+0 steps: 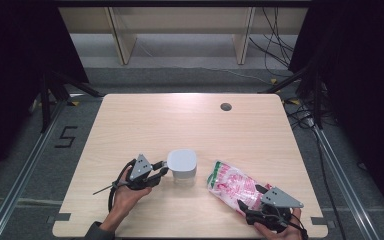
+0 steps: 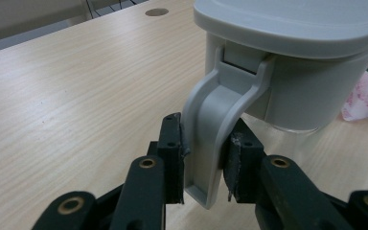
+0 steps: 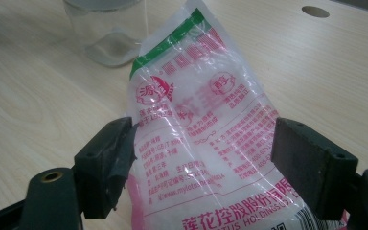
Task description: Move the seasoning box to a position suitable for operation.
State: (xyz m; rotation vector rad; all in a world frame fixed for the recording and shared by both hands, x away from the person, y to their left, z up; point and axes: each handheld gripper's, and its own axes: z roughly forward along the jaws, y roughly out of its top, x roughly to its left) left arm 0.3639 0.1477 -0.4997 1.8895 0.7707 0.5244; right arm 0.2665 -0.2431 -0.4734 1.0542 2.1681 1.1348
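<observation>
The left gripper (image 2: 205, 163) pinches the grey handle (image 2: 213, 129) of a lidded container (image 2: 292, 62). The right gripper (image 3: 201, 163) stands spread around a printed plastic bag (image 3: 196, 120), its left pad touching.

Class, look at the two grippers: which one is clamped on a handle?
The left gripper: it pinches the grey container's handle. The right gripper straddles the printed plastic bag.

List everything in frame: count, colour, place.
container: 1, grey lid and handle over a clear base, near-centre of table
handle: 1, grey, on the container's side, between the left gripper's pads
bag: 1, clear with red print and green edge, lying right of the container
table: 1, light wood, with a round hole near the far edge
left gripper: 1, black, shut on the handle
right gripper: 1, black, its pads either side of the bag; whether they press it is unclear
hands: 2, at the near edge
</observation>
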